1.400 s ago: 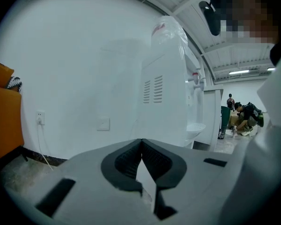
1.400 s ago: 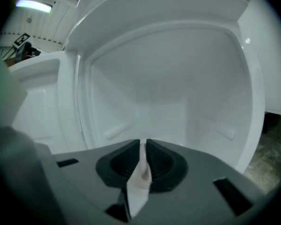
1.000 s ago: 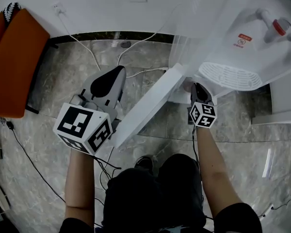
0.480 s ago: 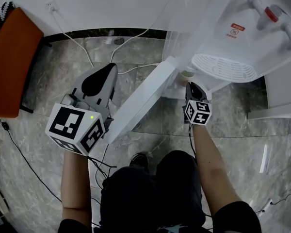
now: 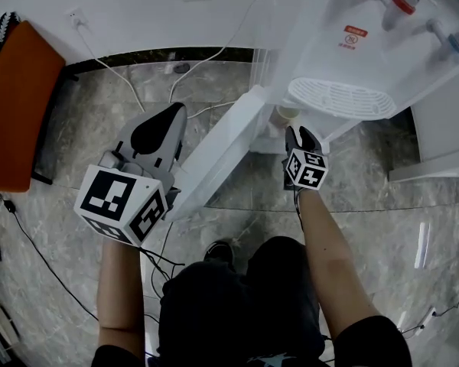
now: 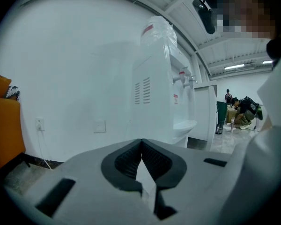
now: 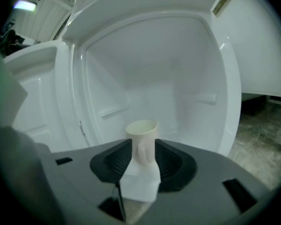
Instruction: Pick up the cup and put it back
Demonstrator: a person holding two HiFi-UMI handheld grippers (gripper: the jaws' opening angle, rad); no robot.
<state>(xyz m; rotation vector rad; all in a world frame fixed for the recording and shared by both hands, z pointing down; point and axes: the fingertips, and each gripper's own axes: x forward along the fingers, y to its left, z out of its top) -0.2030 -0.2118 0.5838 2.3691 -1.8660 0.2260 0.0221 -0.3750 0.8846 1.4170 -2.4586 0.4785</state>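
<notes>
1. Between the jaws of the right gripper (image 5: pixel 294 132), which have just been opening, sits the cup's handle (image 7: pixel 144 153), ungripped.
2. Left gripper (image 6: pixel 141 144): closed, empty.
3. Cup (image 7: pixel 141 128) stands upright near the front edge of the cabinet (image 7: pixel 178 64) floor.
4. It looks light, stiff, smooth and breakable, so take it squarely by the handle.

The cup (image 7: pixel 141 134) is a pale cream mug with 1 handle. It sits upright, mouth up, inside the open white cabinet (image 7: pixel 187 69) at the base of the water dispenser (image 5: pixel 344 60). Its handle is turned toward the cabinet's open front, and its base is hidden.
</notes>
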